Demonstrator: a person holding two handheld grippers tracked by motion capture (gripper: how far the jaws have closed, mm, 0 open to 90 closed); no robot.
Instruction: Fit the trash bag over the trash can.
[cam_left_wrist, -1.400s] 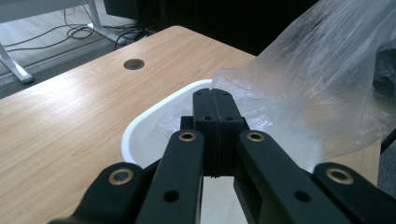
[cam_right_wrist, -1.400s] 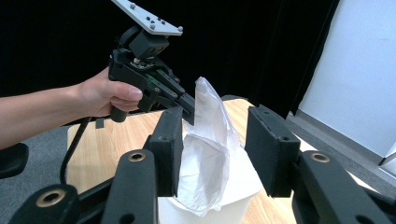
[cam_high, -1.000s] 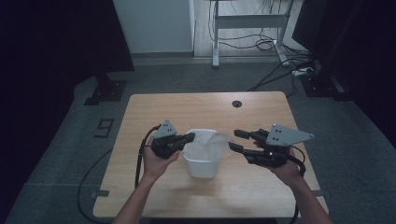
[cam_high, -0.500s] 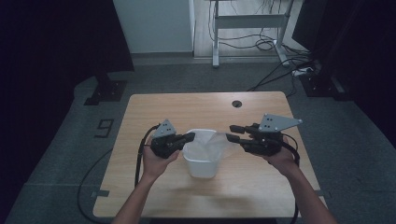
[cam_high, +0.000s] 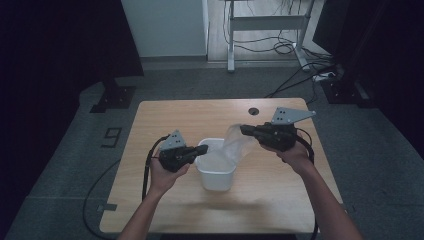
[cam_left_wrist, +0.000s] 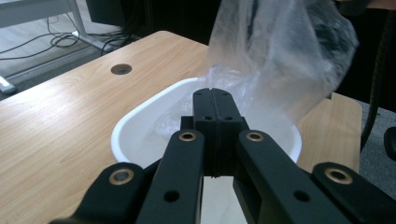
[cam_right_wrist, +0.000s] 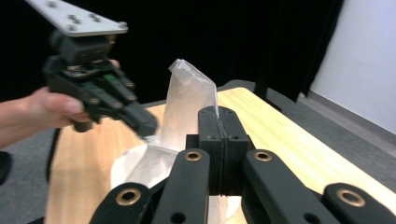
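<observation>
A: Which step was in hand, and how was it best done?

B: A clear plastic bag (cam_high: 235, 141) was being drawn open over a white tub (cam_high: 216, 170), which stood on the table (cam_high: 150, 120). To seat it well, each edge wanted to be spread past the tub's rim while both grips held, without tipping the tub.

A: How did the grippers stand?

B: The left gripper (cam_high: 202, 149), jaws together, sat at the tub's left rim, seemingly pinching the film there; its own view showed the jaws (cam_left_wrist: 214, 100) shut above the tub's hollow. The right gripper (cam_high: 243, 129) had just been closing and was clamped on the bag's upper edge, raised above and right of the tub.

A: And the arms?

B: Both forearms reached forward either side of the tub, the right higher.
</observation>
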